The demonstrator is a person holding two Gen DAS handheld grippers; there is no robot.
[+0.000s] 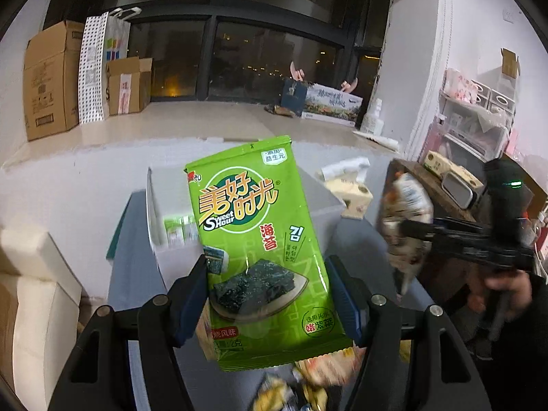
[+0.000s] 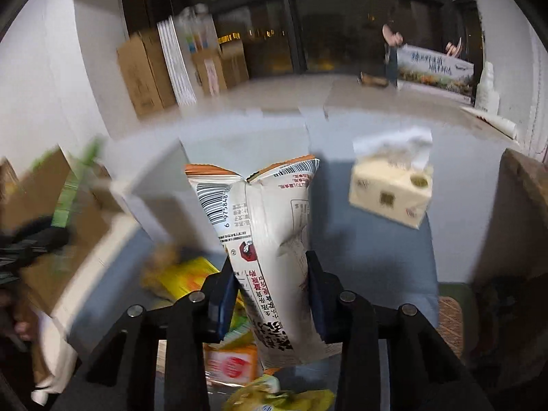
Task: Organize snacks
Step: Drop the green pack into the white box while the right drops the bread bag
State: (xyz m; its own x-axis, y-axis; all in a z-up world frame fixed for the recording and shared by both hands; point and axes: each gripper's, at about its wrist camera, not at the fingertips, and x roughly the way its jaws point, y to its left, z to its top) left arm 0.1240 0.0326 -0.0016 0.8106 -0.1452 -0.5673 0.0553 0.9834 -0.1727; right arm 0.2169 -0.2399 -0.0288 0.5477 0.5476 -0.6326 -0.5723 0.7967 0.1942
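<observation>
My left gripper (image 1: 269,294) is shut on a green seaweed snack packet (image 1: 260,250) and holds it upright above the grey table. My right gripper (image 2: 272,294) is shut on a white and orange snack bag (image 2: 270,239), back side facing the camera. In the left wrist view the right gripper (image 1: 411,229) shows at the right with that bag (image 1: 404,219). A white open box (image 1: 164,226) with a green packet inside stands behind the seaweed packet. Several loose yellow and orange snack packets (image 2: 205,281) lie on the table below both grippers.
A cream tissue box (image 2: 390,188) stands on the grey table (image 2: 376,257) at the back right. Cardboard boxes (image 1: 51,78) stand on the window ledge at the left. A wooden shelf (image 1: 441,185) is at the right. A cream sofa arm (image 1: 34,291) is at the left.
</observation>
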